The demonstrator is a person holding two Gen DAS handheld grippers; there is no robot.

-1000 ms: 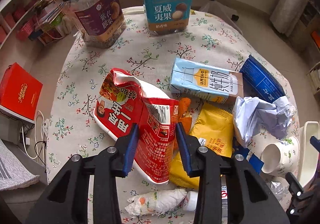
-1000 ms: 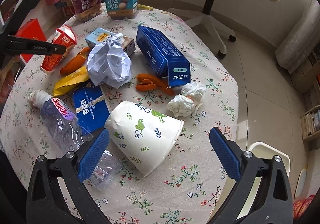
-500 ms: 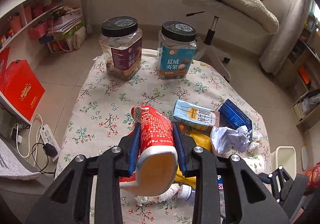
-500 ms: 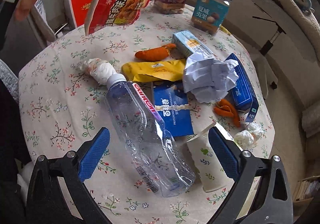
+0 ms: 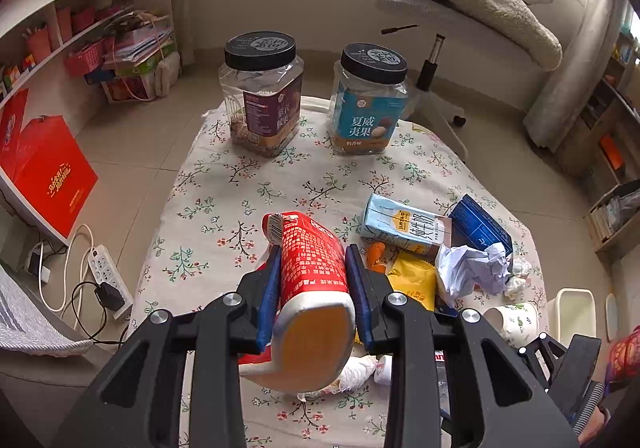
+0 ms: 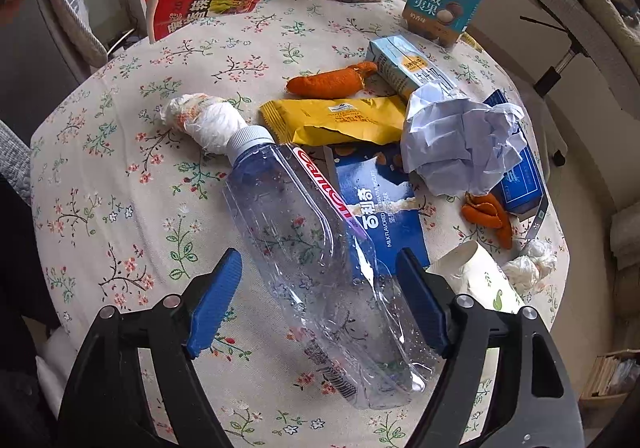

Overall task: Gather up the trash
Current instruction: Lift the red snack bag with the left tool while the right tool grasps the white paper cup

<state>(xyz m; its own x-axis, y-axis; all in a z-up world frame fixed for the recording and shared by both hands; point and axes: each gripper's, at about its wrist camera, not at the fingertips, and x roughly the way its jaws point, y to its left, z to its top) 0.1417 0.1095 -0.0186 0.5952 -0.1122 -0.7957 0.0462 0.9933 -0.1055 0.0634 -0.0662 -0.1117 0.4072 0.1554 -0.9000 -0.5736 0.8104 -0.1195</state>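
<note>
Floral-cloth bench [image 6: 100, 175] strewn with trash. Clear plastic bottle [image 6: 316, 260] lies near edge, between parted blue pads of right tool [image 6: 320, 300]: light, slick, crushable; grip mid-body. Left tool [image 5: 312, 280] clamps red noodle bag [image 5: 310, 272], lifted above bench.

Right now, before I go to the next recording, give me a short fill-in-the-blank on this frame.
1. The left gripper is shut on a ____ noodle bag.
2. The open right gripper straddles a clear plastic ____, lying on its side.
3. The yellow wrapper lies beside an ____ peel.

Missing words: red; bottle; orange
</note>
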